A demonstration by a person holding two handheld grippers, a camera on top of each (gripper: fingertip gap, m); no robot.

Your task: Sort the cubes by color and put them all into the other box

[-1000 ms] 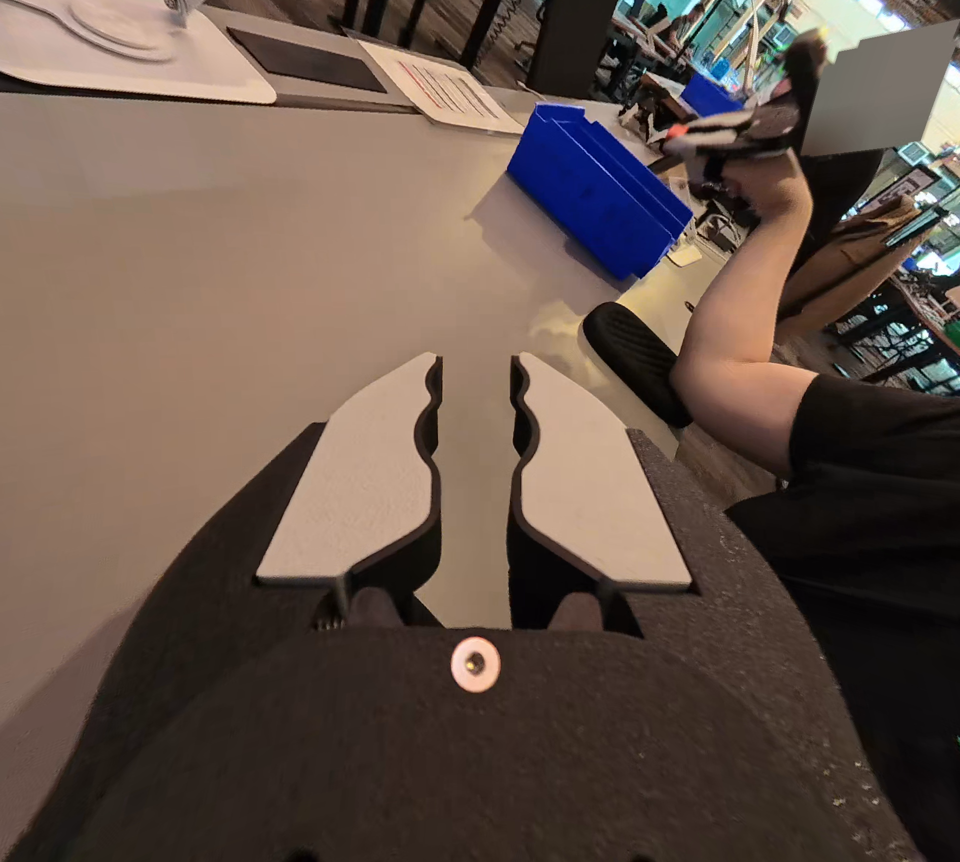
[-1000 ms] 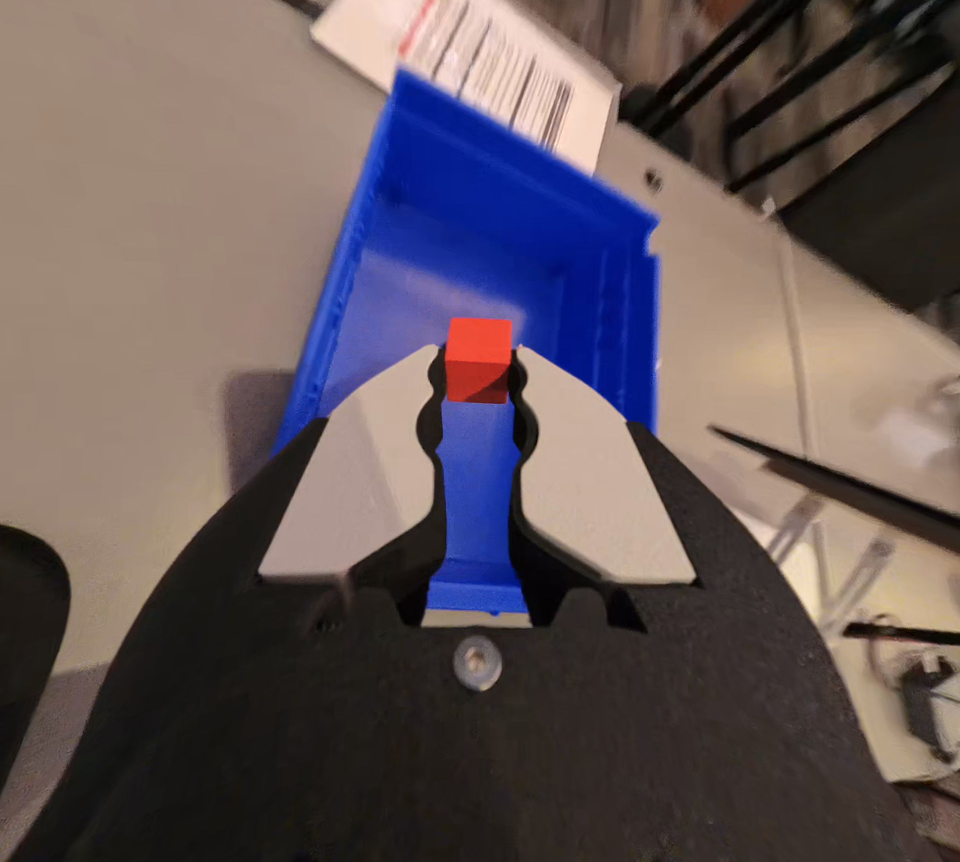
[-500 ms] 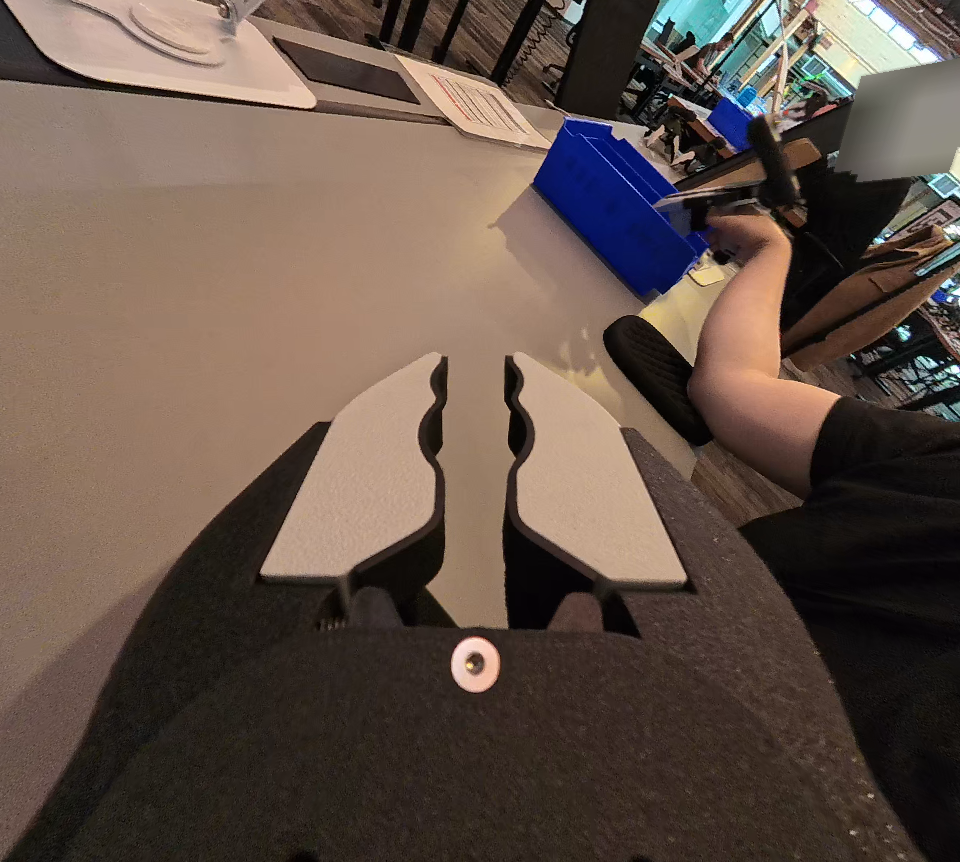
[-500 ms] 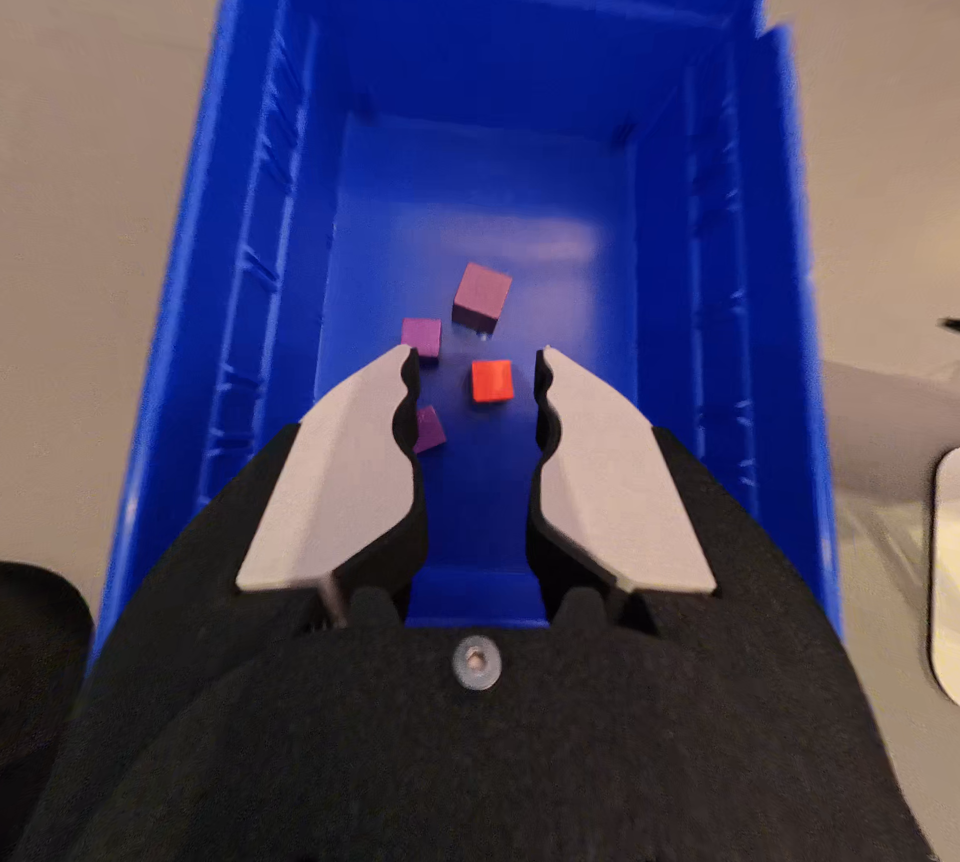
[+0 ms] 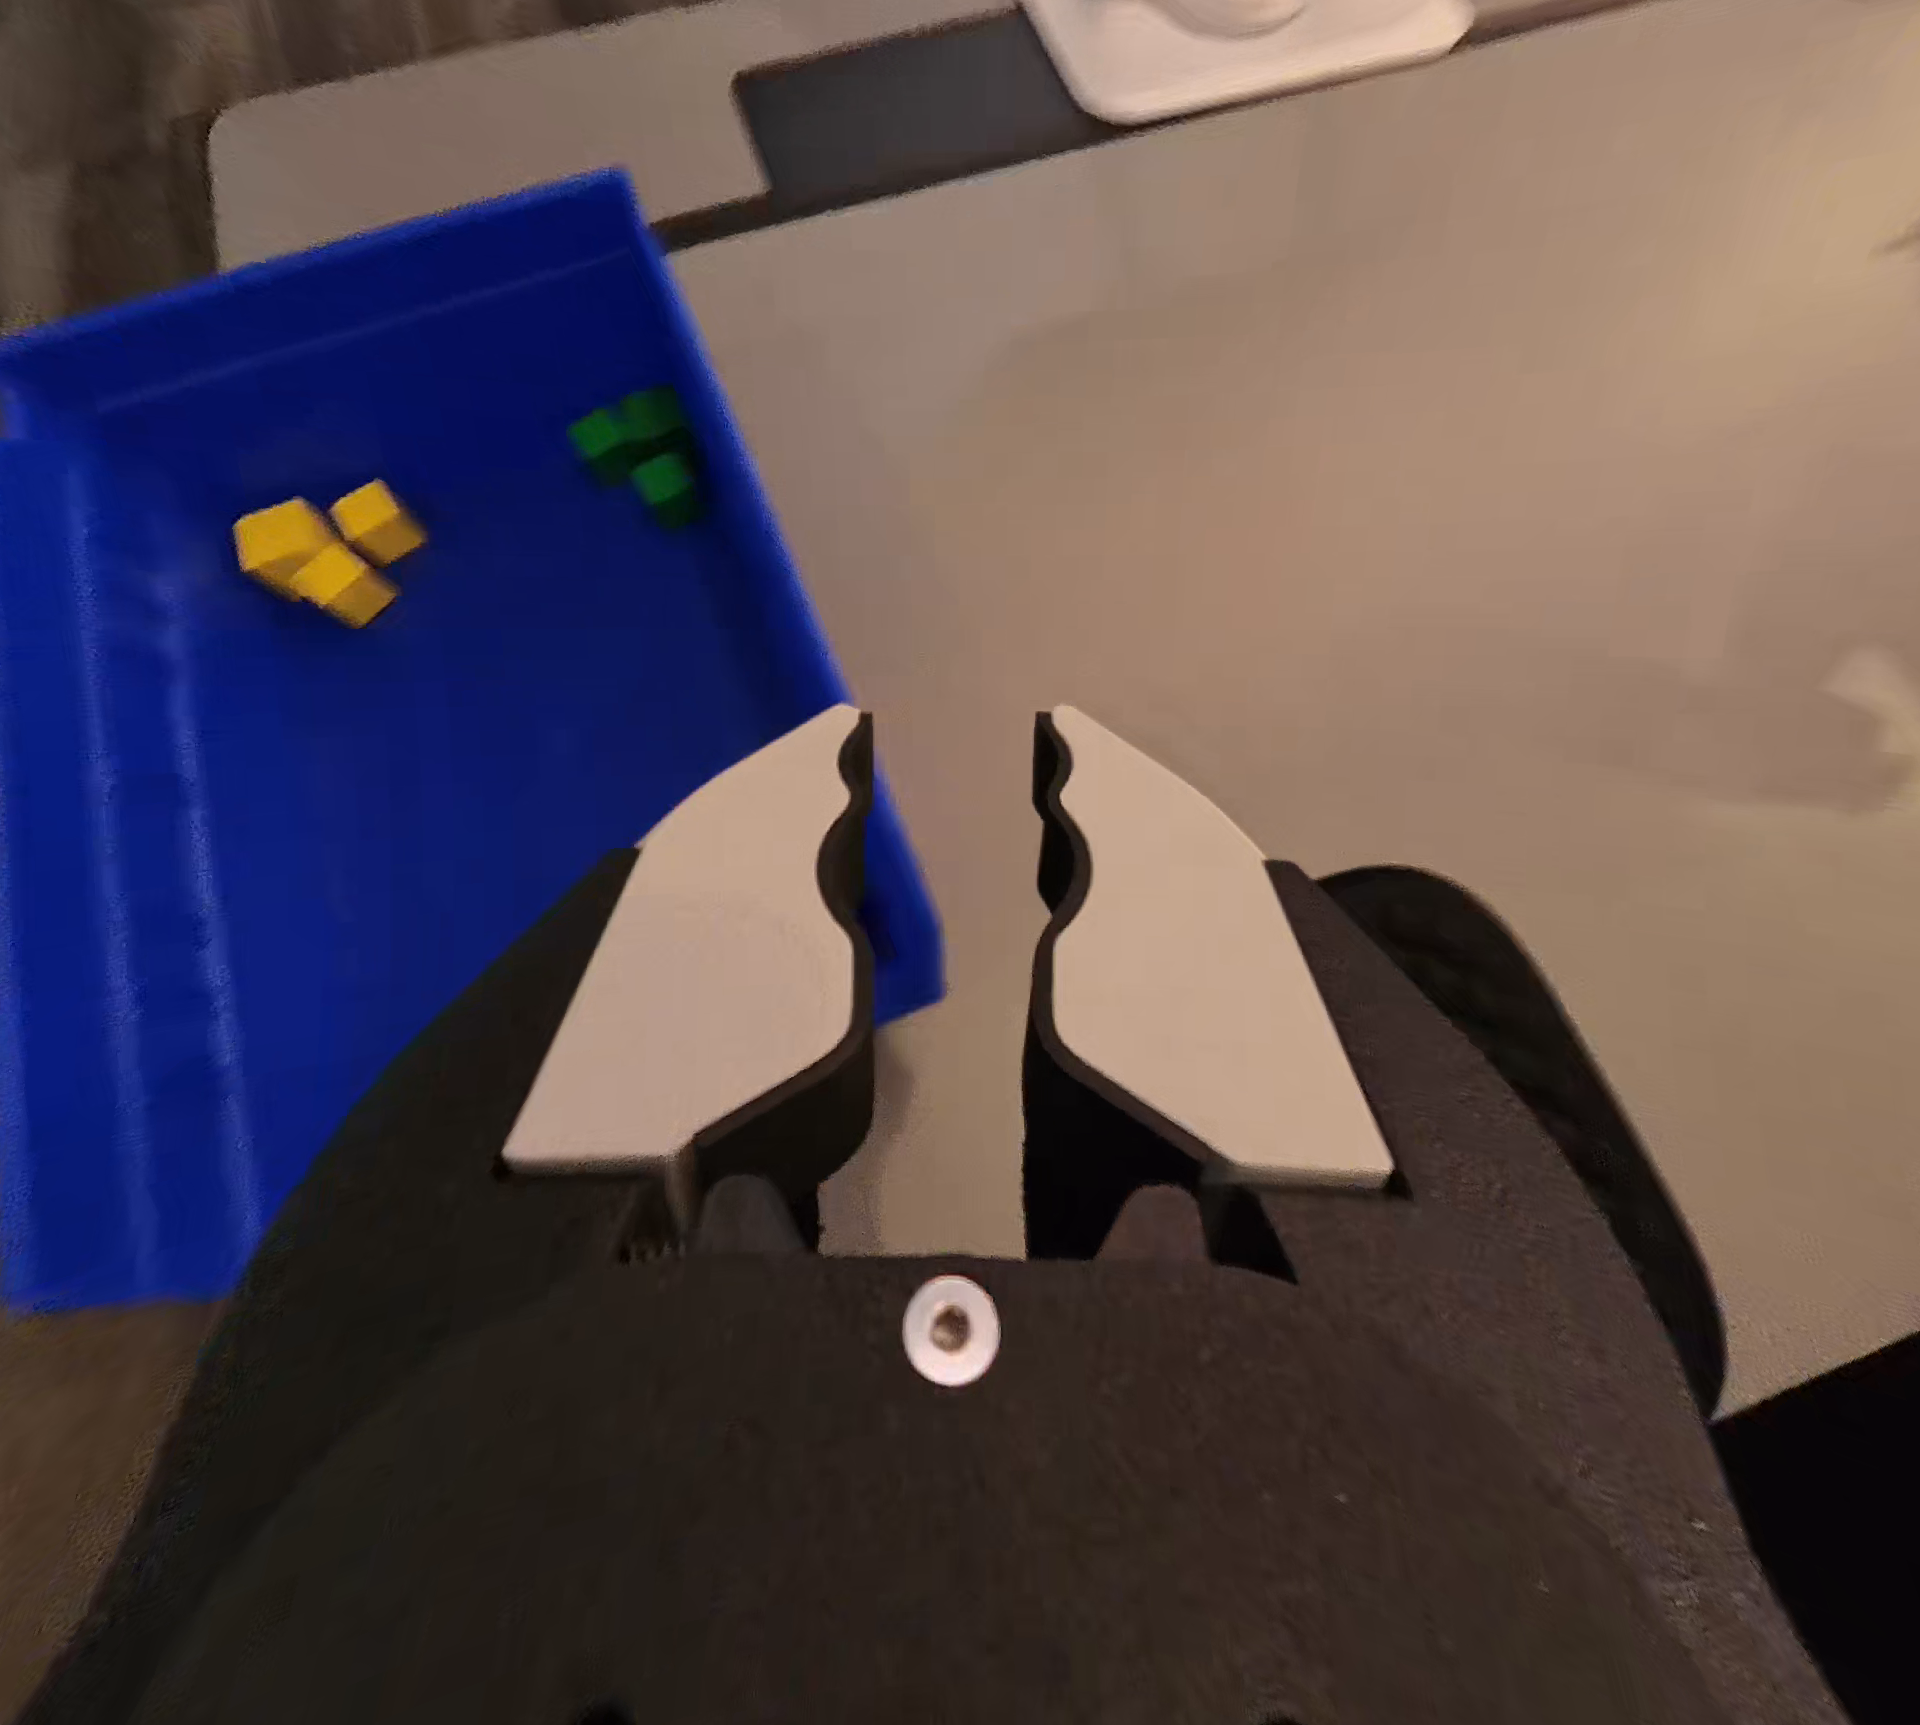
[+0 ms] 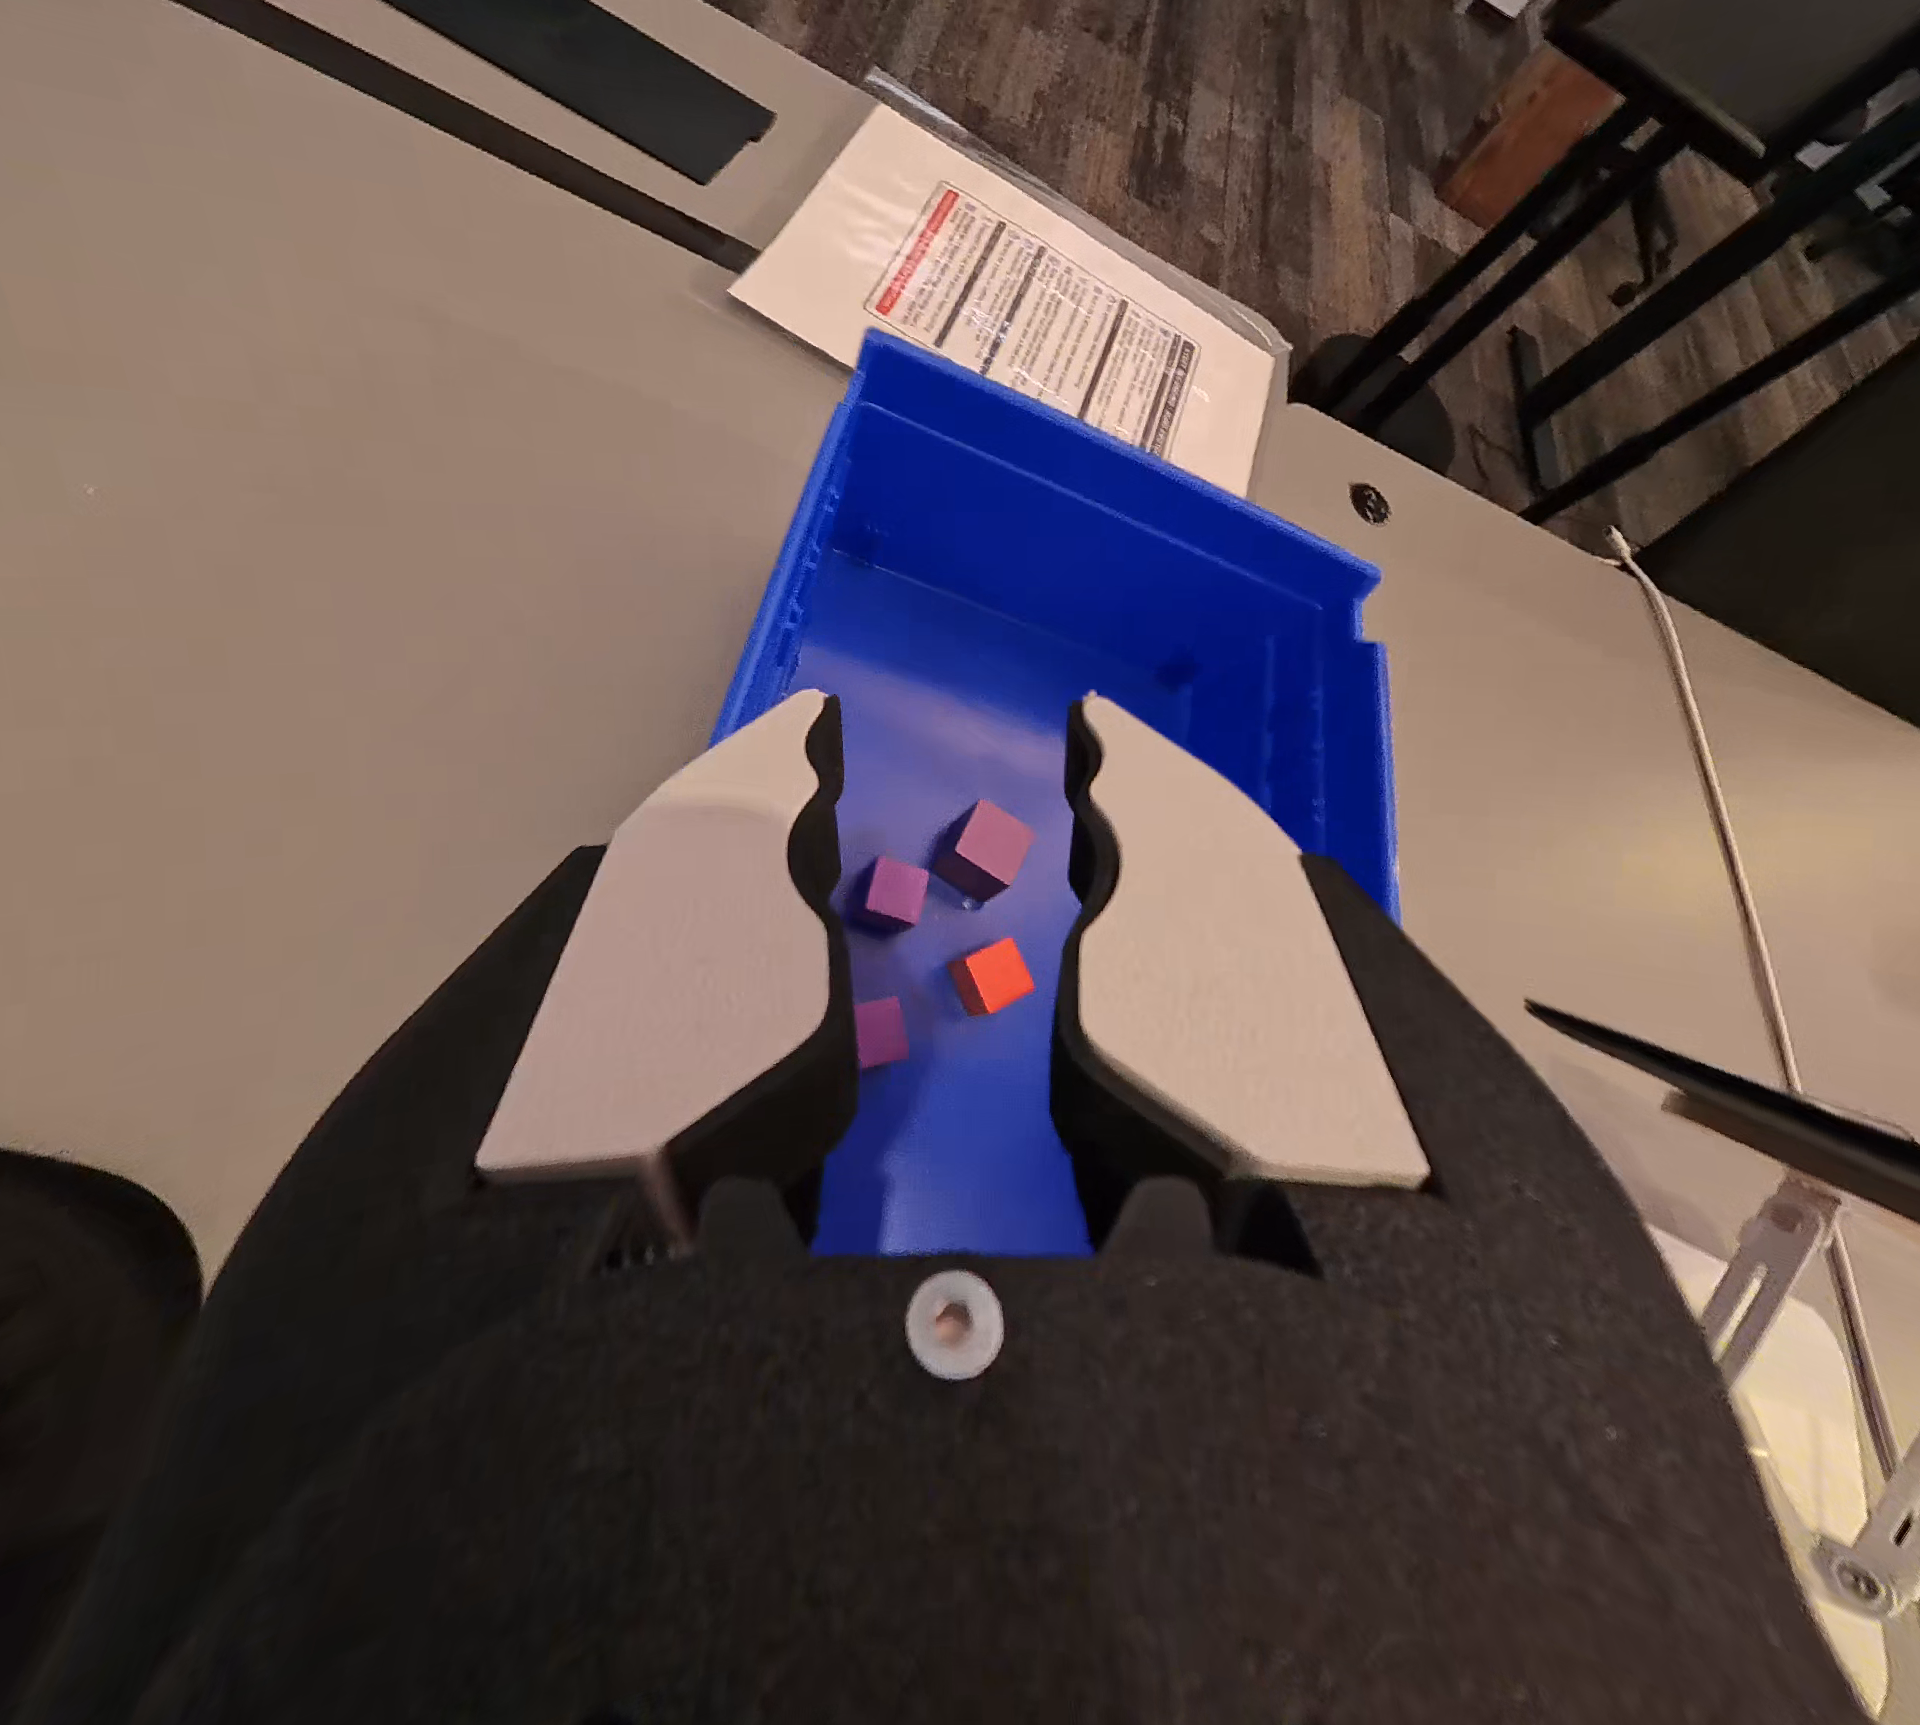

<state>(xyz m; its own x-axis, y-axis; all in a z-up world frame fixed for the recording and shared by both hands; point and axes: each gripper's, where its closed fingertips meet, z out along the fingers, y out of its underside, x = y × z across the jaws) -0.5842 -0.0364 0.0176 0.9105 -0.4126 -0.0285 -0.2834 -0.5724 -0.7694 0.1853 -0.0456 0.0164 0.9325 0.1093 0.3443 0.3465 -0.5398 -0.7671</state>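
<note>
In the right wrist view my right gripper [image 6: 951, 714] is open and empty above a blue box [image 6: 1340, 740]. On that box's floor lie a red cube [image 6: 990, 976] and three purple cubes [image 6: 992, 847], one partly hidden by my left finger. In the left wrist view my left gripper [image 5: 951, 725] is open and empty, over the near right corner of another blue box [image 5: 312, 844]. That box holds a cluster of yellow cubes [image 5: 327, 548] and a cluster of green cubes [image 5: 639, 449].
A printed sheet [image 6: 997, 304] lies behind the right box. A white stand base [image 5: 1236, 13] and a dark slot [image 5: 894, 106] are at the table's far edge. A black padded object [image 5: 1538, 1104] sits by the near edge. A cable [image 6: 1704, 792] runs on the right.
My right gripper opened and the red cube dropped into the box among the purple cubes. My left gripper swung left, bringing the box with yellow and green cubes into view.
</note>
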